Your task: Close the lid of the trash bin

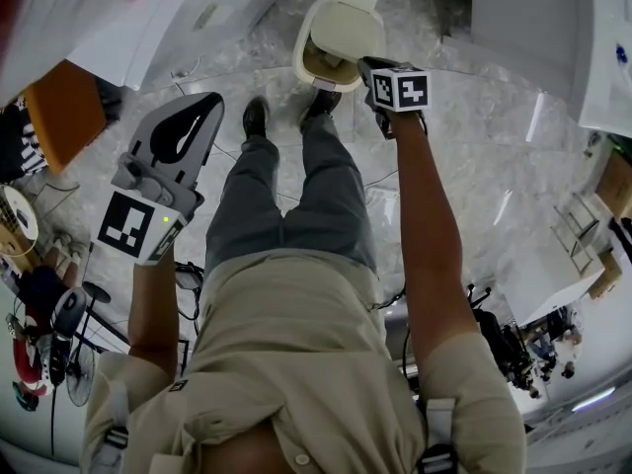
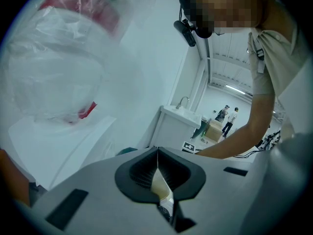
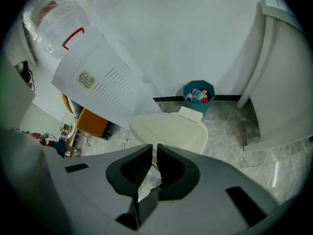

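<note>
Trash bin (image 1: 308,69) is standing on the floor (image 1: 474,156) just ahead of the person's shoes (image 1: 256,117) | cream lid (image 1: 348,26) is lying over it | right gripper (image 1: 363,65) is reaching its front edge, jaws narrowed to a slit | left gripper (image 1: 211,101) is hanging well apart, jaws pressed together.

Trash bin (image 1: 341,28) cream — far bin (image 3: 198,94) blue — floor (image 1: 474,156) grey marble.
</note>
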Demonstrator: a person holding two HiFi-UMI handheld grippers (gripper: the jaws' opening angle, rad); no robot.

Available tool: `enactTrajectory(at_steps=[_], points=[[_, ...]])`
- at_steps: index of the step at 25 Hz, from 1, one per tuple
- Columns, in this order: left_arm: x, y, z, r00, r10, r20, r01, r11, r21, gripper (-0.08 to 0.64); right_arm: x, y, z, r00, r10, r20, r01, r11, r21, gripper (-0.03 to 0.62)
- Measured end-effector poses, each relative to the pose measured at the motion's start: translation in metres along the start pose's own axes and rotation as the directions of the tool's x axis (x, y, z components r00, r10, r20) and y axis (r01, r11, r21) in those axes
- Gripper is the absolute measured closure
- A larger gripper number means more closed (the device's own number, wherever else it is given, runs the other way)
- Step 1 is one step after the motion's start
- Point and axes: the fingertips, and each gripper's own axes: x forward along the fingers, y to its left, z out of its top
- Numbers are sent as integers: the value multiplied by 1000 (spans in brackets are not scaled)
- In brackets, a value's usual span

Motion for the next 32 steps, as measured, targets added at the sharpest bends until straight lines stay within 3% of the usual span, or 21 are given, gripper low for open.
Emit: enactTrajectory(at_steps=[12, 16, 19, 30, 32], points=[[1, 4, -21, 999, 4, -33, -4, 1000, -15, 539, 52, 5, -69, 987, 1, -163, 3, 1000, 23, 549], [1, 4, -39, 996, -7, -88, 5, 1000, -14, 540, 69, 2, -85, 980, 7, -196, 1, 999, 39, 549], [4, 5, -36, 999, 4, -52, -5, 1000, -18, 538, 81, 1, -95, 976, 9, -217, -1, 999, 39, 549], [12, 10, -67, 993, 13, -114, -17, 999, -32, 539, 122, -12, -124, 963, 21, -268, -3, 998, 68, 549], [17, 12, -66, 995, 22, -96, -25, 999, -36, 540, 129, -16, -129, 961, 22, -275, -2, 998, 70, 549]])
